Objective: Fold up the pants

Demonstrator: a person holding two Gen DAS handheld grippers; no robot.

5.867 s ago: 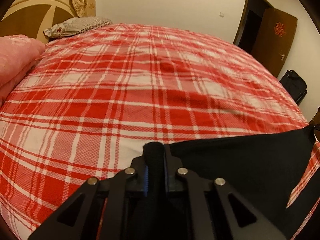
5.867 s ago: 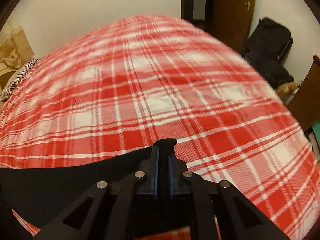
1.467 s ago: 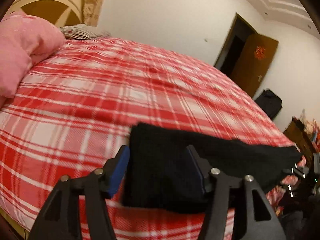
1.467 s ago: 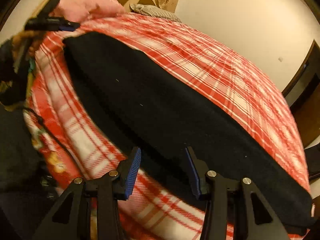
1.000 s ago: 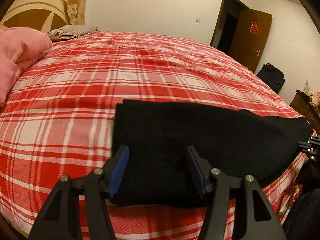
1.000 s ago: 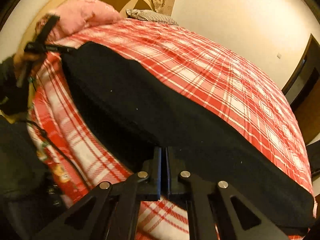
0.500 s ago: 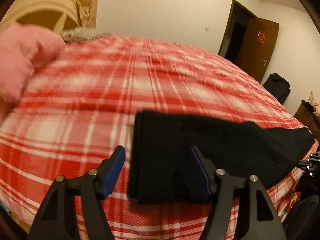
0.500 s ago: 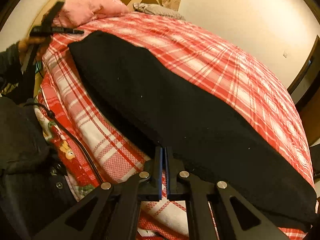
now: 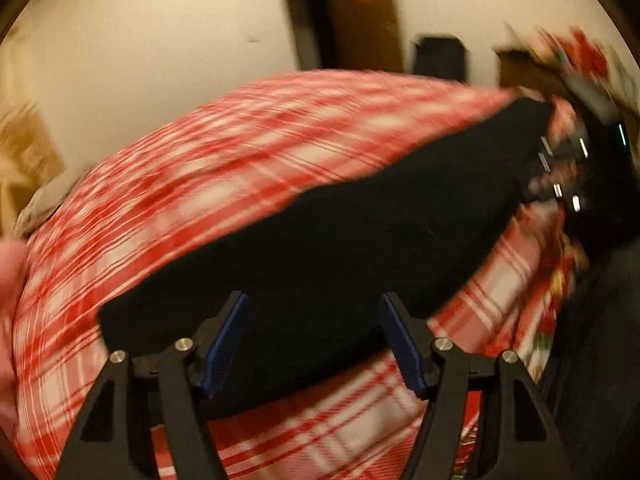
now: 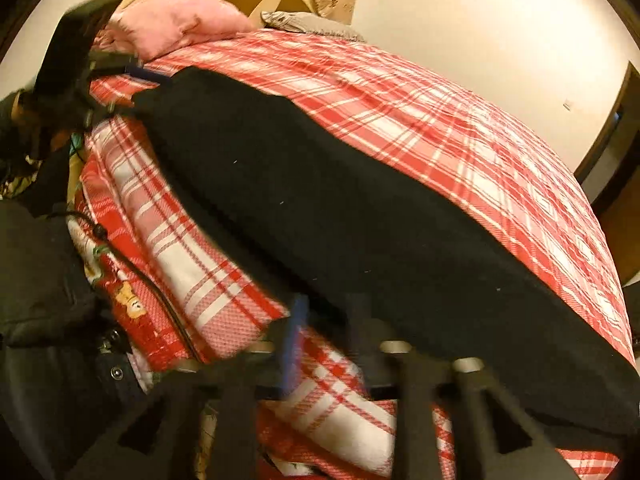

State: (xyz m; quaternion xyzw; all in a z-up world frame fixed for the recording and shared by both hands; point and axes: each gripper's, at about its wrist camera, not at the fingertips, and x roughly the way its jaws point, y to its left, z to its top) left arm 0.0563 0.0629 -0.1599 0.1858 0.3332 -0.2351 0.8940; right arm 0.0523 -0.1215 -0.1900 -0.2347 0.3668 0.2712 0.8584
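Black pants (image 10: 340,200) lie folded lengthwise as a long strip on the red plaid bed cover (image 10: 440,100), close to the bed's near edge. My right gripper (image 10: 328,336) is blurred at their near end; its jaws are opening and the fabric's edge sits at the fingertips, unpressed. At the far end, my left gripper (image 10: 132,72) hovers by the pants' corner. In the left wrist view the pants (image 9: 340,240) stretch away from my left gripper (image 9: 314,340), which is open with their end under its blue pads (image 9: 226,340). My right gripper (image 9: 560,168) shows at the other end.
A pink quilt (image 10: 180,28) and a grey pillow (image 10: 312,24) lie at the headboard. The person's dark clothing (image 10: 36,280) and a cable (image 10: 132,264) hang by the bed's side. A doorway (image 9: 312,20) and a black bag (image 9: 440,56) stand beyond the bed.
My right gripper was shut on the pants' near edge; its jaws now stand apart. My left gripper has swung and rolled, now facing along the pants towards the right gripper.
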